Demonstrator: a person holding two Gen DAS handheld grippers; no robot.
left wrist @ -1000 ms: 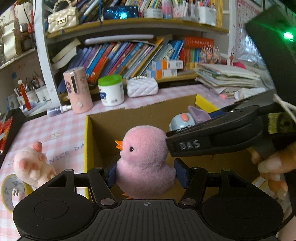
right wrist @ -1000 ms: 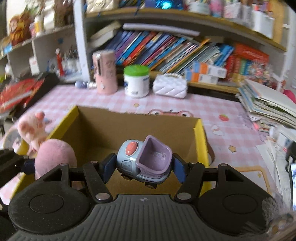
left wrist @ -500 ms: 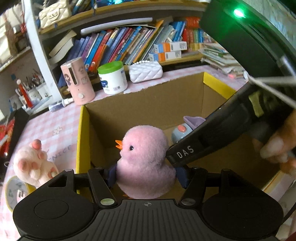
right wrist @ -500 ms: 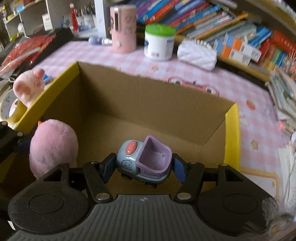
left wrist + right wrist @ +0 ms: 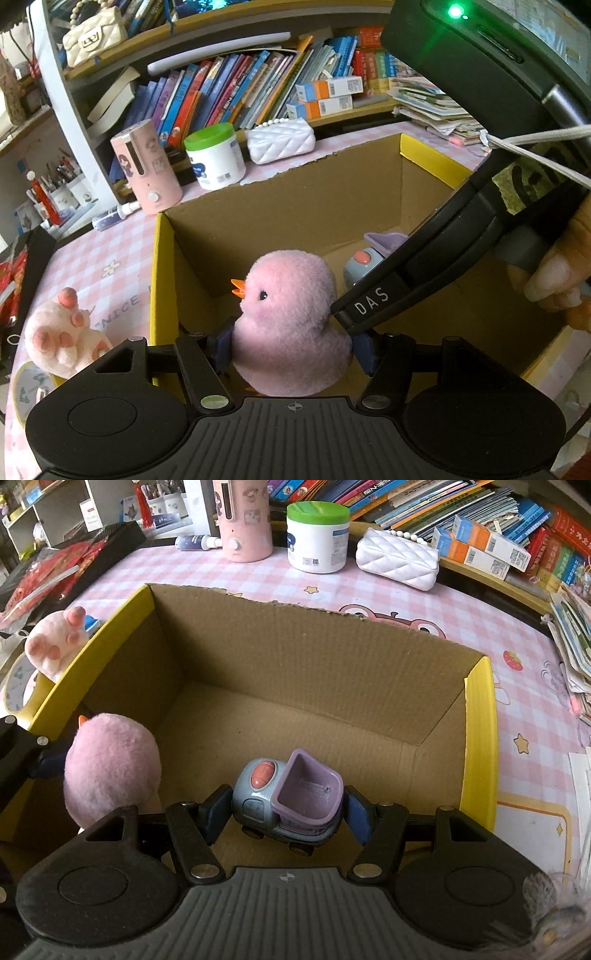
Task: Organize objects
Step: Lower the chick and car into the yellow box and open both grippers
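A pink plush duck [image 5: 290,321] with an orange beak is clamped between the blue pads of my left gripper [image 5: 293,349], inside the open cardboard box [image 5: 280,206] with yellow rims. My right gripper [image 5: 285,814] is shut on a grey and purple toy car [image 5: 291,799], held low over the bare box floor [image 5: 295,723]. In the right wrist view the duck [image 5: 110,766] shows at the left, by the box's left wall. In the left wrist view the right gripper's black body crosses in front of the car [image 5: 364,258], with a person's fingers [image 5: 554,277] on its handle.
A pink plush paw toy [image 5: 61,336] sits outside the box's left wall beside a tape roll [image 5: 14,690]. Behind the box on the pink checked cloth stand a pink dispenser [image 5: 242,520], a green-lidded white jar [image 5: 317,535] and a white quilted purse [image 5: 397,557]. Bookshelves rise behind; papers are stacked at the right.
Both grippers have sunk into the box with their toys and tipped further down. The right gripper's body now hangs lower and closer across the left wrist view.
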